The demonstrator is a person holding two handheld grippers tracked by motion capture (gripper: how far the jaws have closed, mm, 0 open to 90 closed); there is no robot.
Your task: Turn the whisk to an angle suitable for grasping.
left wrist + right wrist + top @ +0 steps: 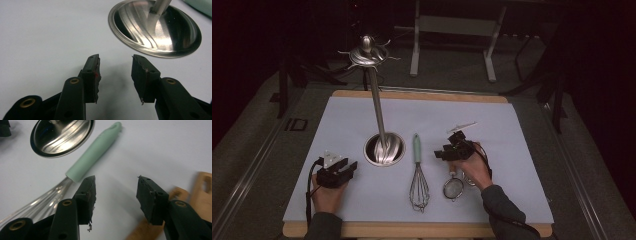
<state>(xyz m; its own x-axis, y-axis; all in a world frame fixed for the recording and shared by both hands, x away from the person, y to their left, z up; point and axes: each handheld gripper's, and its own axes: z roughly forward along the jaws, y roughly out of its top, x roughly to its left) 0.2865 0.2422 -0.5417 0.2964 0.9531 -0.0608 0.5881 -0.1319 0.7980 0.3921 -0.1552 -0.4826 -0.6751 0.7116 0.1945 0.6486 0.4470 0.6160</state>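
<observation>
Dark room all around, and in the middle of the high view sits my bench [522, 150] with a pale sheet over a wooden top. Toward the center-left of the frame there's a steel stand [384, 148], round shiny base with a tall pole rising to a hooked crown near the top of the frame. Just to its right lies a whisk [418, 176], mint green handle pointing up the frame, wire end toward the bottom. Right of that is a small mesh strainer [454, 188], partly under my right hand [474, 170].

My right tool [453, 149] hovers over the sheet just right of the whisk handle, jaws spread wide with nothing between them. In the right gripper view the whisk handle [93, 153] runs diagonally across the upper left, close to the left jaw but not touching it, and a couple of wooden handles [202, 188] show at the lower right, blurry, so I can't tell what they belong to.

My left tool [337, 171] sits at the lower left of the high view, also gaping wide and holding nothing. In the left gripper view the stand's base [155, 27] fills the upper right, apart from the jaws.
</observation>
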